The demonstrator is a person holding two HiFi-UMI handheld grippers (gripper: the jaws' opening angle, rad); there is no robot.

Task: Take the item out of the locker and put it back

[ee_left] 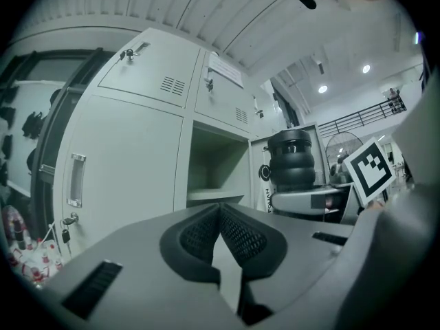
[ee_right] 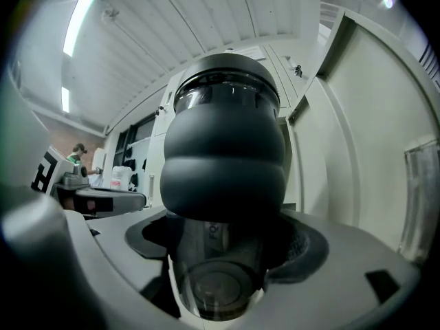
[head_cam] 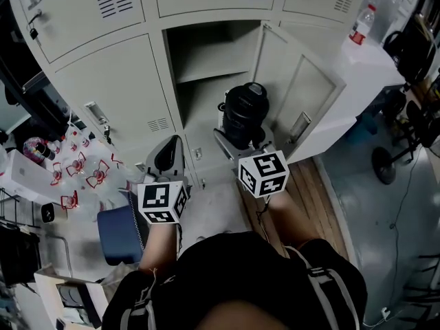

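A black ribbed bottle (head_cam: pixel 245 112) hangs upright just in front of the open locker (head_cam: pixel 206 53), level with the lower compartment under its shelf. My right gripper (head_cam: pixel 244 139) is shut on the bottle's lower part; in the right gripper view the bottle (ee_right: pixel 223 150) fills the middle, with the jaws (ee_right: pixel 223 253) pressed on both sides. The locker door (head_cam: pixel 297 95) stands swung out to the right. My left gripper (head_cam: pixel 169 151) stays lower left, shut and empty, its pads (ee_left: pixel 237 236) meeting at the tip. From the left gripper view the bottle (ee_left: pixel 292 160) shows at the right.
Closed locker doors (head_cam: pixel 117 88) flank the open one at left and above. A blue seat (head_cam: pixel 120 234) stands at my lower left, with clutter and red items (head_cam: pixel 75 170) beyond it. At right, a white table (head_cam: pixel 375 64) carries a water bottle (head_cam: pixel 362 23); a chair base (head_cam: pixel 385 163) stands on the floor.
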